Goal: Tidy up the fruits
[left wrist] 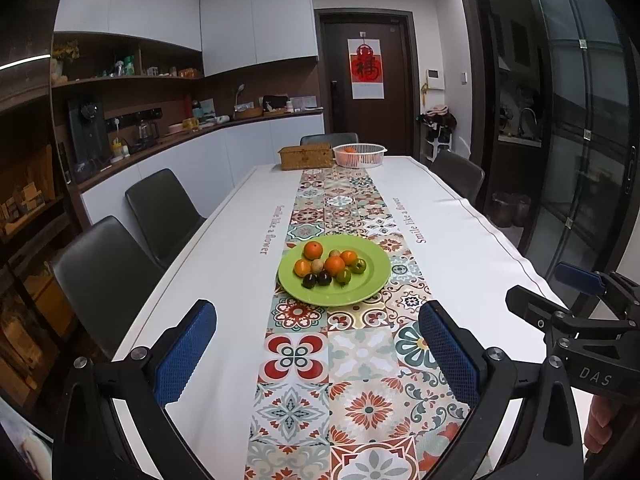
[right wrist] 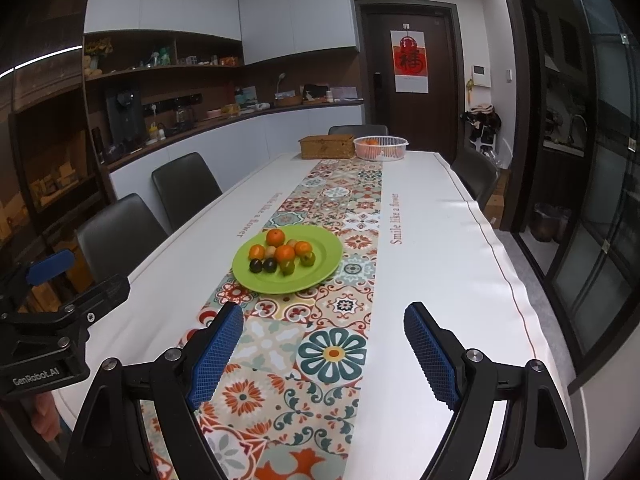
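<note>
A green plate sits on the patterned runner mid-table and holds several fruits: oranges, two dark plums, green fruits and small tan ones. A white basket with an orange fruit inside stands at the far end. My left gripper is open and empty, held above the near table short of the plate. My right gripper is open and empty, to the right of the left one.
A wicker box stands left of the white basket. Dark chairs line the table's left side, more stand at the far end and right. A white cloth covers the table. A counter and shelves run along the left wall.
</note>
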The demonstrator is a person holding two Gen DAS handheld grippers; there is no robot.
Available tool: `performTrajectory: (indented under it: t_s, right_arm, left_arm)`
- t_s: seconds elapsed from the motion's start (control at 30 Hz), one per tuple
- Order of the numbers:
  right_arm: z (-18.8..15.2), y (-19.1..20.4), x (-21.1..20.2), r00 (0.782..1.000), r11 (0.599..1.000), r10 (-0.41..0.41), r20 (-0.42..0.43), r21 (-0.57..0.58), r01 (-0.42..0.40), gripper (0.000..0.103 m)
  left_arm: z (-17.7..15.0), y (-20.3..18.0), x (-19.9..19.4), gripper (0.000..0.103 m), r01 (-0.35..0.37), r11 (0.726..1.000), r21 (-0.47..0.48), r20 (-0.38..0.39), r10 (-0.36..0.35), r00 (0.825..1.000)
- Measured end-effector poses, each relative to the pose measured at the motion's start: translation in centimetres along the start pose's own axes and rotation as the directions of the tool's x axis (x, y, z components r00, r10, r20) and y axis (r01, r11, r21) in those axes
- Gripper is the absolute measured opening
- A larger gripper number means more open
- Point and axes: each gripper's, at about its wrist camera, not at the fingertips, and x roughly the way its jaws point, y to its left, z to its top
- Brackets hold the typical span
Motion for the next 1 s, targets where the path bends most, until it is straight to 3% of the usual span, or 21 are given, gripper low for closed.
performTrajectory:
  t_s: [1.0]
  right_arm:
    - [-0.4,0.5,-0.7,1.000,1.000,0.006,0.000,-0.007,-0.006,0.084]
  left_arm:
    - [-0.1,0.4,-1.0,0.103,-0.005,1.000,0.000,0.005,0.005,1.000]
